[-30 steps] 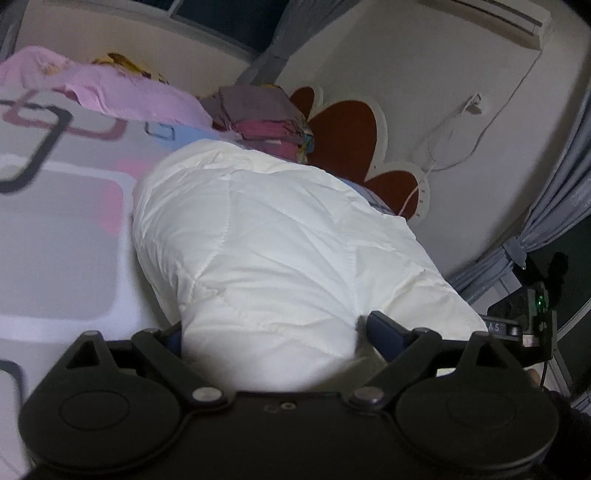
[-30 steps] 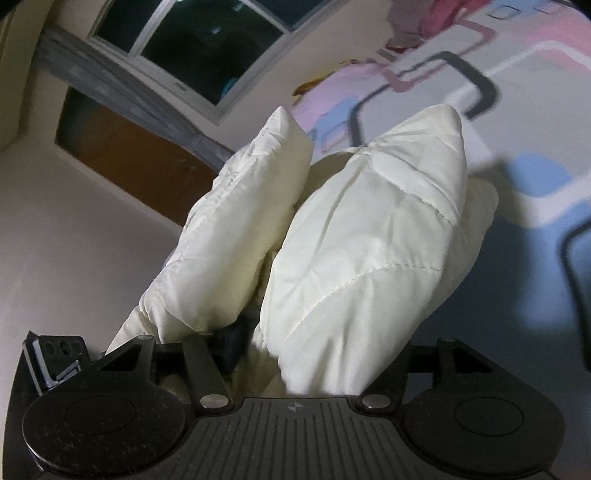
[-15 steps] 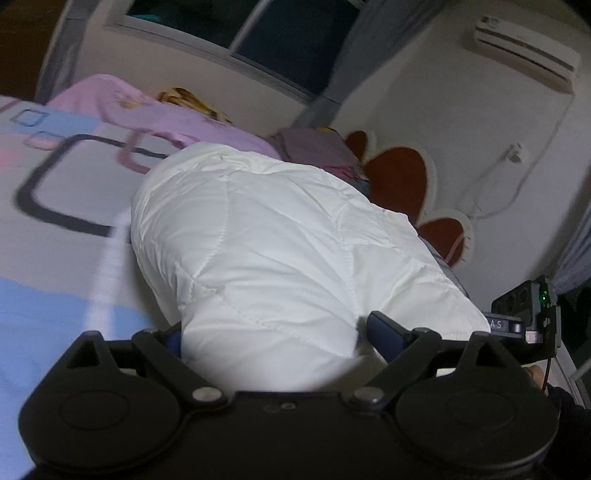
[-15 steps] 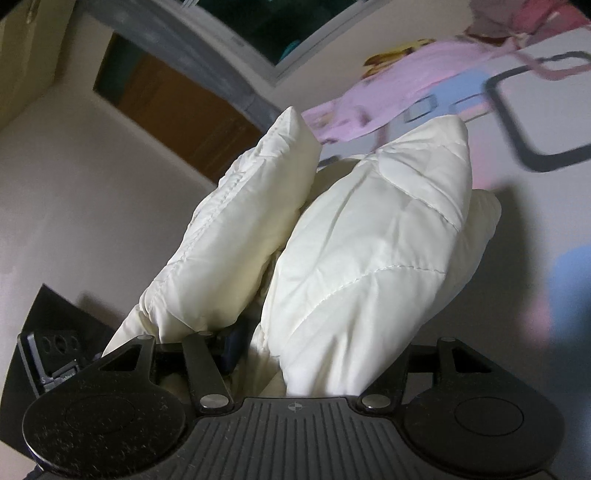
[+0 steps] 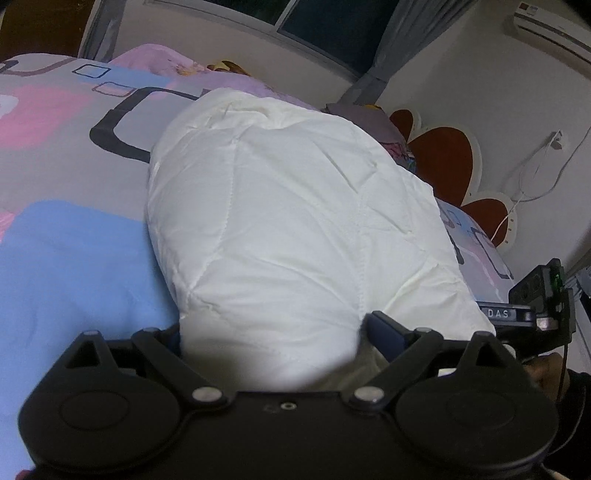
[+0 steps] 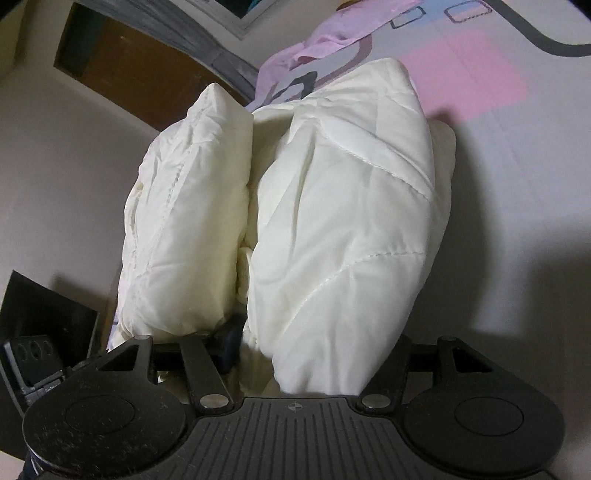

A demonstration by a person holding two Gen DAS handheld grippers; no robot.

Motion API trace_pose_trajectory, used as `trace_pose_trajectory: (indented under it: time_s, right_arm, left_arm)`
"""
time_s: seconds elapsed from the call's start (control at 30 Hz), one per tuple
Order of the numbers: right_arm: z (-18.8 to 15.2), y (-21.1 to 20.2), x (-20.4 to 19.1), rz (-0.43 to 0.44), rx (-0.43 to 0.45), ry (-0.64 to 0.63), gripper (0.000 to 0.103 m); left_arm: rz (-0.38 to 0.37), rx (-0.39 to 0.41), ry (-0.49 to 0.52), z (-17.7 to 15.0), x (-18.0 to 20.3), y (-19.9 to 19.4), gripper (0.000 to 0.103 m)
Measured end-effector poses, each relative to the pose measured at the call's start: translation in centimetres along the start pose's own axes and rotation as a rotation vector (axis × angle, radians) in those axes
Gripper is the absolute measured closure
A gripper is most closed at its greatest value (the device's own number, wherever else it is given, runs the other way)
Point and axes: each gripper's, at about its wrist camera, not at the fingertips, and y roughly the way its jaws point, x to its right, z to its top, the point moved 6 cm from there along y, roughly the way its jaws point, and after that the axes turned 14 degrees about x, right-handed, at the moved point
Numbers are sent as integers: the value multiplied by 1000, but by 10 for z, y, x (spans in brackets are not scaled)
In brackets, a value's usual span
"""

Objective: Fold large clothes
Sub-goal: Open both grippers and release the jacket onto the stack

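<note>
place: home bedroom | signs: bed (image 5: 74, 206) – headboard (image 5: 443, 162) – curtained window (image 5: 325, 33)

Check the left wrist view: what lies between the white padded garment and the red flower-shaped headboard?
In the left wrist view, a grey and pink clothes pile sits between the white padded garment and the headboard.

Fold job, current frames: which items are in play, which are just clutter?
In play:
white padded garment
left gripper, closed on it
right gripper, closed on it
patterned bedspread underneath

Clutter:
pink cloth
clothes pile
air conditioner
wall cable
</note>
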Motion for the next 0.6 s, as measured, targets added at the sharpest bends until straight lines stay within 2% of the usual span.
trace_pose_trajectory:
  time_s: [0.07,0.1,0.13,0.2,0.27,0.3,0.33,0.4,0.53,0.6]
  right_arm:
    - [3,-5,-1,-35,13,-20,35]
    - [5,-12,1,-83,34,-45,22]
    - [10,-17,-6,-101,53,-61,18]
    - [19,-37,-3,-109,84,-59,18]
    - [22,-65,-3,-128,141,-73,19]
    - [31,-73,-7,-132,177,-85,25]
    - [40,-79,-11,-139,205,-92,38]
    - [56,-79,-26,-136,237,-113,49]
    - [77,-65,-69,-81,255,-194,50]
    - [84,-43,-93,-73,254,-256,50]
  left_arm:
    - [0,-13,-1,3,0,-3,6]
    - [0,-15,4,5,0,-7,6]
    - [-1,-11,10,8,-8,-11,6]
    - [2,16,8,16,-15,-25,8]
    - [-2,59,-17,26,-25,-40,25]
    - [5,87,-31,35,-31,-45,26]
    - [11,112,-40,44,-34,-49,26]
    - [-1,140,-46,60,-34,-45,25]
    - [-14,152,36,84,-8,-17,36]
    - [3,163,68,96,-2,1,37]
